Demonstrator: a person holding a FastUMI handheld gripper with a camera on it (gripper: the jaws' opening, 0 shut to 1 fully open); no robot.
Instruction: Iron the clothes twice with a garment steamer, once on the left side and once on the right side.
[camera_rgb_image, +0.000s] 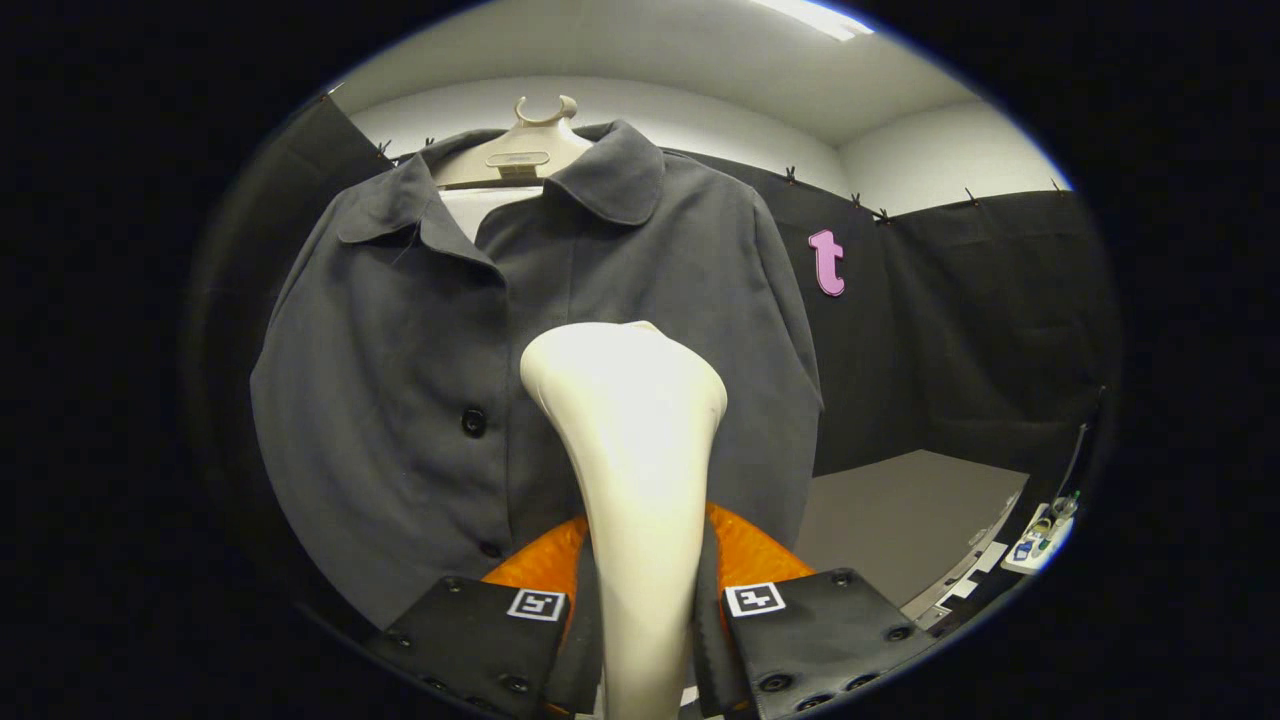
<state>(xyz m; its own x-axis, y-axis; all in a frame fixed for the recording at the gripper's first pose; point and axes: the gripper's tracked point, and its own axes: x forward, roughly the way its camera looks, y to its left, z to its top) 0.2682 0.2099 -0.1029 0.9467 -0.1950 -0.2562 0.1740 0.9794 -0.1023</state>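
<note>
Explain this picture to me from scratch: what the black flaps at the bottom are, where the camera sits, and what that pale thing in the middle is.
The camera rides on a handheld gripper and looks forward along its two fingers, which are the flaps you mention. A person carries this tool; there is no robot arm. The fingers are shut on the handle of a cream garment steamer, whose wide head points at a dark grey shirt. The shirt is buttoned and hangs on a pale hanger before the booth's black cloth wall. The steamer head sits near the shirt's button line, slightly toward its right half as seen here. Whether it touches the cloth cannot be told.
</note>
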